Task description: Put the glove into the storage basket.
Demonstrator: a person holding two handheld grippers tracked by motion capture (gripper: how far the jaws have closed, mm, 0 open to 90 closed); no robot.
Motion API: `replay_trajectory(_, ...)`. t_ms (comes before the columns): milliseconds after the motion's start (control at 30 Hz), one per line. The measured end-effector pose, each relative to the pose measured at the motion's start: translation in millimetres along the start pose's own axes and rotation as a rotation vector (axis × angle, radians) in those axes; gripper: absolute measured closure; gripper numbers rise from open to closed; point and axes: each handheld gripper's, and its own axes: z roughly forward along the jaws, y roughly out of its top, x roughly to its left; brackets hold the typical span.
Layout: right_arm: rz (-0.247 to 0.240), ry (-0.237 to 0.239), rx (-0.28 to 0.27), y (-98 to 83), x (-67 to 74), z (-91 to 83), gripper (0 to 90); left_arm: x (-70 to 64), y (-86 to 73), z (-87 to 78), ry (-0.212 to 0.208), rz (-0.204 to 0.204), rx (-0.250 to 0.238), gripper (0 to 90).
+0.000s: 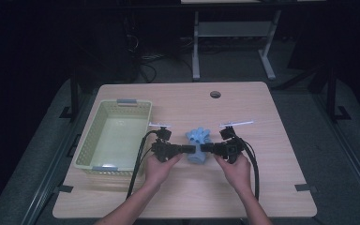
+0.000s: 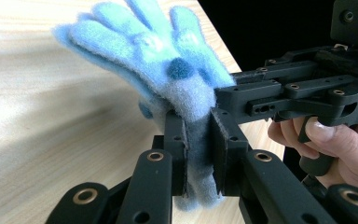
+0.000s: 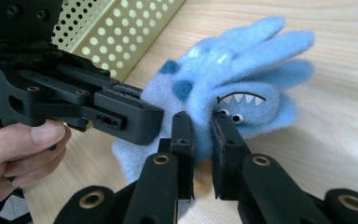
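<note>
Both pairs of jaws are clenched on one fuzzy light-blue fleece glove (image 1: 198, 145), the left gripper (image 1: 191, 149) pinching it from one side and the right gripper (image 1: 206, 148) from the other.

Between the two tools, the glove sits at the middle of the pale wooden table (image 1: 243, 192), its fingers fanned toward the far edge, and whether it rests on the wood or hangs just above is hard to tell. In the right gripper view a toothy cartoon face (image 3: 240, 105) shows on the fleece. Just left of it stands a pale yellow-green perforated plastic basket (image 1: 88, 141). This looks like the pick-up step, with both grips set. Next would likely be lifting it together and carrying it left over the basket's rim, hands moving evenly so neither grip tears loose.
</note>
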Motion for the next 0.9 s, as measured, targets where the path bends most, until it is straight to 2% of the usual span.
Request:
replay_trajectory(333, -0.015, 0.015, -0.007, 11.9, 10.6, -0.4, 80.9, -2.8, 8.6, -15.5, 0.002, 0.018, -0.015, 77.8)
replay_trajectory(900, -0.029, 0.072, -0.034, 35.1, 29.2, 2.4, 80.9, -4.9, 23.6, -47.6, -0.003, 0.035, -0.047, 77.9)
